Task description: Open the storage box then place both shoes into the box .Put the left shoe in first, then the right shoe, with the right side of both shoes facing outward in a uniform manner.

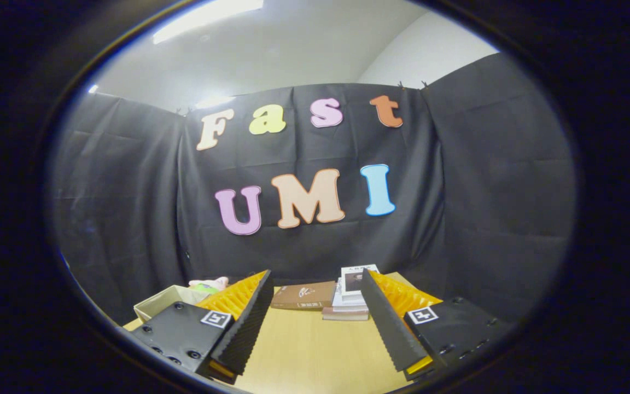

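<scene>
- Spread wide and holding nothing, the two fingers of the gripper [315,287] reach forward above a pale wooden table [315,350], with bare tabletop showing in the gap between them.
- Each finger [246,323] shows a ridged inner pad and a small square marker on its upper face.
- Beyond the left finger, at the far left part of the table, sits an open-topped cream cardboard box [159,305]; only its rim and part of one wall show, and I cannot tell whether it is the storage box of the task.
- Just behind that box lies a small pink and green soft toy [209,284], partly hidden by the left fingertip.
- Between the fingertips and beyond them, a brown flat book [303,295] lies on the table near the back edge.
- Just to the right of the brown book stands a short stack of pale books [348,303], the top one with a grey and white cover, its right side hidden by the right finger.
- Black cloth [484,208] hangs behind the table as the booth's wall, and above it a white ceiling with a bright strip light [205,19] shows.
</scene>
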